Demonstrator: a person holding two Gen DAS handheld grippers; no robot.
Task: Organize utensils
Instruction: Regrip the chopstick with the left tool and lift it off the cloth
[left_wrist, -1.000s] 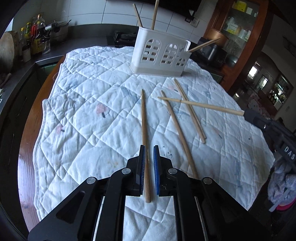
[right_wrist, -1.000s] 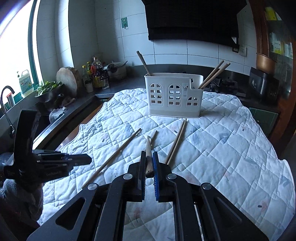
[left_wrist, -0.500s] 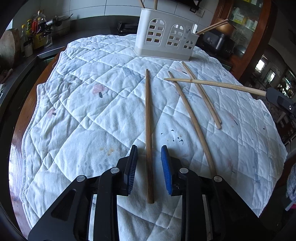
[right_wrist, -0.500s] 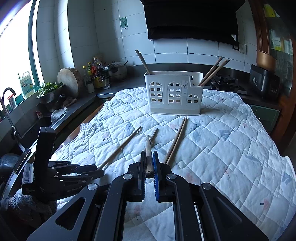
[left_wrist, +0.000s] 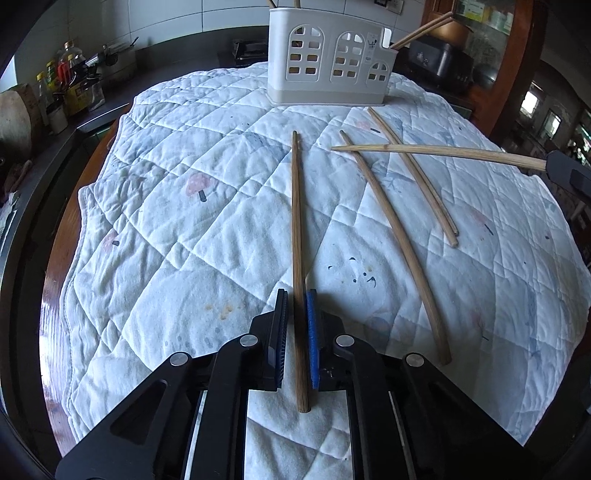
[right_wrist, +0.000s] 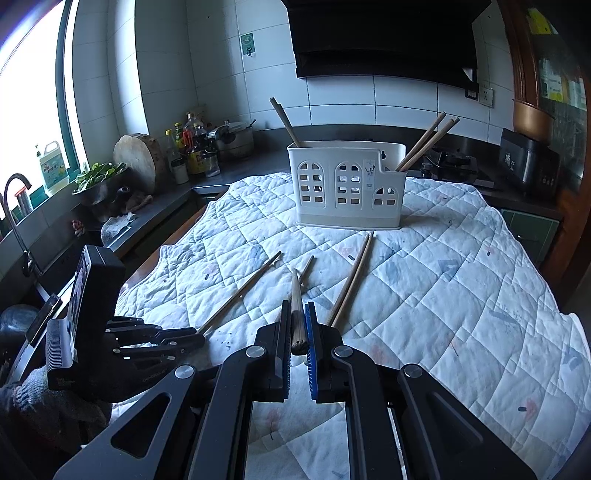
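Observation:
A white utensil holder (left_wrist: 332, 70) stands at the far side of the quilted cloth; it also shows in the right wrist view (right_wrist: 347, 184) with chopsticks standing in it. My left gripper (left_wrist: 295, 295) has its jaws closed on a dark wooden chopstick (left_wrist: 297, 229) that lies flat on the cloth. My right gripper (right_wrist: 297, 314) is shut on a lighter chopstick (right_wrist: 295, 295), held above the cloth; it shows from the left wrist view (left_wrist: 436, 151) pointing left. Three more chopsticks (left_wrist: 399, 236) lie loose on the cloth.
The white quilted cloth (left_wrist: 184, 221) covers a wooden table. A dark counter (right_wrist: 155, 206) on the left carries bottles, a cutting board and a bowl of greens. A stove and a dark appliance (right_wrist: 528, 166) stand behind the holder.
My left gripper opened half a second ago and has closed again on the dark chopstick, while moving closer to the holder. My right gripper kept its chopstick and barely moved.

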